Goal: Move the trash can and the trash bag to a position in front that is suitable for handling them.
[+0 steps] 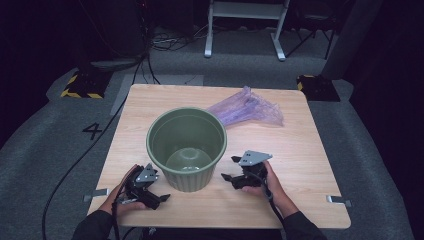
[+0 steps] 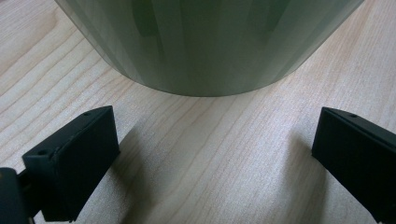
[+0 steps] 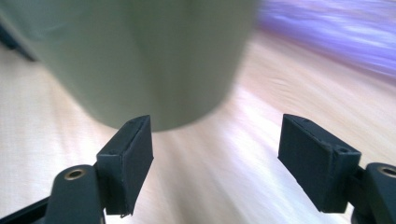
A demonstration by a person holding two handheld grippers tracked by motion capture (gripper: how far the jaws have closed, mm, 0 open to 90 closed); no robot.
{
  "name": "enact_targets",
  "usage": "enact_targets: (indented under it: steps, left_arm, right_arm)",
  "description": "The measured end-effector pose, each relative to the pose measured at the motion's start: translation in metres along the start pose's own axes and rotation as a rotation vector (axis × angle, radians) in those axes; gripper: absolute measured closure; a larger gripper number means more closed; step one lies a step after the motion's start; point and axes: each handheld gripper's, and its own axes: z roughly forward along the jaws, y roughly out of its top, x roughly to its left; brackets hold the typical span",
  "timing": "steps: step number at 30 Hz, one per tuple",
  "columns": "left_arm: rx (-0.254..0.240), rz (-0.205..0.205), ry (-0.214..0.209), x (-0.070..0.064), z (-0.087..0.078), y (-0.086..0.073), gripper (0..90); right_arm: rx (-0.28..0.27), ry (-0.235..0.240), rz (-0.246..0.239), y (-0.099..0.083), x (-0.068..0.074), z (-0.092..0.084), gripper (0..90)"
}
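Both my grippers spread, holding nothing: left gripper (image 1: 150,192) | right gripper (image 1: 239,175) | green ribbed pot (image 1: 187,147) upright on surface (image 1: 300,165), between them, equally near | purple plastic bag (image 1: 247,109) beyond pot, right side nearer.

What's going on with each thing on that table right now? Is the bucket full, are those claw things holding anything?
Green ribbed plastic bucket: upright on the table, open top, nothing inside.
Crumpled translucent purple plastic bag: lying flat behind the bucket, untouched.
Left gripper: jaws wide apart, holding nothing, beside the bucket's base.
Right gripper: jaws wide apart, holding nothing, on the bucket's other side.
Light wooden table: bearing everything.
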Motion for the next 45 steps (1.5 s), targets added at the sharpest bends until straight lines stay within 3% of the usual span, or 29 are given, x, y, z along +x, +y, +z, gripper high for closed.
enact_targets:
  steps: [3,8,13,18,25,30,33,42,45]
  left_arm:
    - [0.000,0.000,0.000,0.000,0.000,0.000,0.3]
    - [0.000,0.000,0.000,0.000,0.000,0.000,0.3]
    - [0.000,-0.001,0.000,0.000,0.000,0.000,0.3]
    - [-0.001,-0.002,0.000,0.000,0.000,0.000,0.3]
    - [-0.001,-0.001,0.001,0.000,0.000,0.000,0.3]
    - [-0.001,-0.002,0.002,0.000,0.000,0.000,0.3]
    - [-0.001,-0.002,0.003,0.000,0.000,0.000,0.3]
    - [-0.001,-0.003,0.004,0.000,0.000,0.000,0.3]
    - [-0.001,-0.005,0.004,-0.001,0.000,0.000,0.3]
  right_arm:
    - [-0.022,-0.032,0.043,-0.003,-0.014,-0.011,26.7]
    - [-0.016,-0.116,0.052,-0.008,-0.031,-0.018,26.7]
    - [-0.002,-0.161,0.073,-0.008,-0.049,-0.015,27.3]
    - [-0.007,-0.225,0.091,0.004,-0.076,-0.004,27.7]
    - [-0.028,-0.240,0.136,0.021,-0.098,0.012,27.8]
    - [-0.049,-0.271,0.103,0.034,-0.108,0.027,35.4]
    - [-0.039,-0.285,0.126,0.038,-0.115,0.038,35.4]
    - [-0.017,-0.293,0.171,0.053,-0.121,0.070,31.8]
    - [-0.044,-0.294,0.176,0.058,-0.119,0.077,31.9]
